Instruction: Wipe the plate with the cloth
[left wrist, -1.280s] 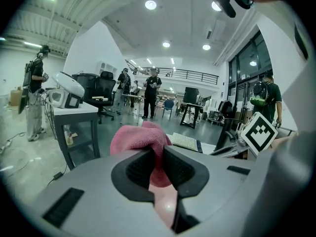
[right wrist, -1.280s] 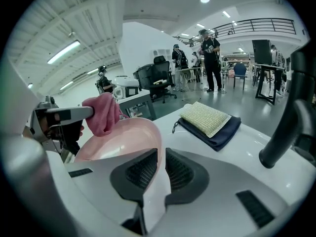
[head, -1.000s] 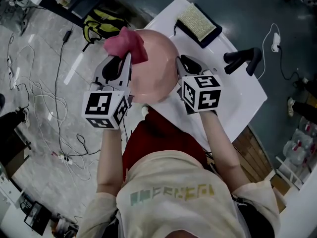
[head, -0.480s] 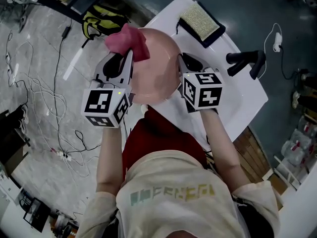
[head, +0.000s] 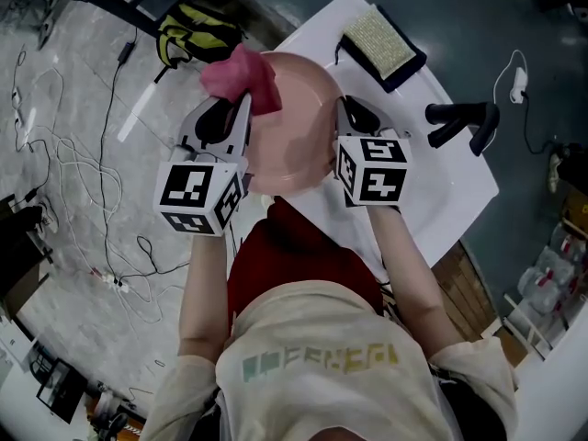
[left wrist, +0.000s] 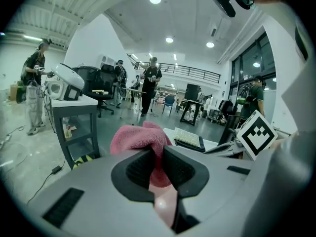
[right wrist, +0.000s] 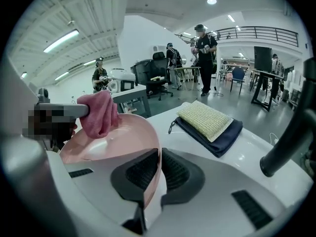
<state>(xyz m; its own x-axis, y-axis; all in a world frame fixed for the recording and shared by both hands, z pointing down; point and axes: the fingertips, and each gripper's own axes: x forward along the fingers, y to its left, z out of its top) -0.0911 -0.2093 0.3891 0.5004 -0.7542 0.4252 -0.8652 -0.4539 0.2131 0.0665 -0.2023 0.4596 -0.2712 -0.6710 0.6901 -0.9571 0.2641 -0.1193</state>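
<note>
A pink plate [head: 287, 122] is held tilted above the white table [head: 432, 182]. My right gripper [head: 344, 118] is shut on the plate's right rim [right wrist: 153, 157]. My left gripper [head: 241, 108] is shut on a pink cloth [head: 243, 79], which rests against the plate's far left edge. In the left gripper view the cloth [left wrist: 140, 139] bulges out beyond the jaws, with the plate [left wrist: 165, 206] just below. In the right gripper view the cloth [right wrist: 98, 113] hangs over the plate's inner face [right wrist: 113, 139].
A yellow sponge on a dark blue cloth [head: 378, 40] lies at the table's far side. A black handle-shaped object [head: 459, 119] stands at the table's right. Cables and a yellow-black bag [head: 188, 28] lie on the floor to the left. Several people stand in the background.
Both grippers, the plate and the cloth have shifted slightly to the right and up in the head view. Both grips are unchanged.
</note>
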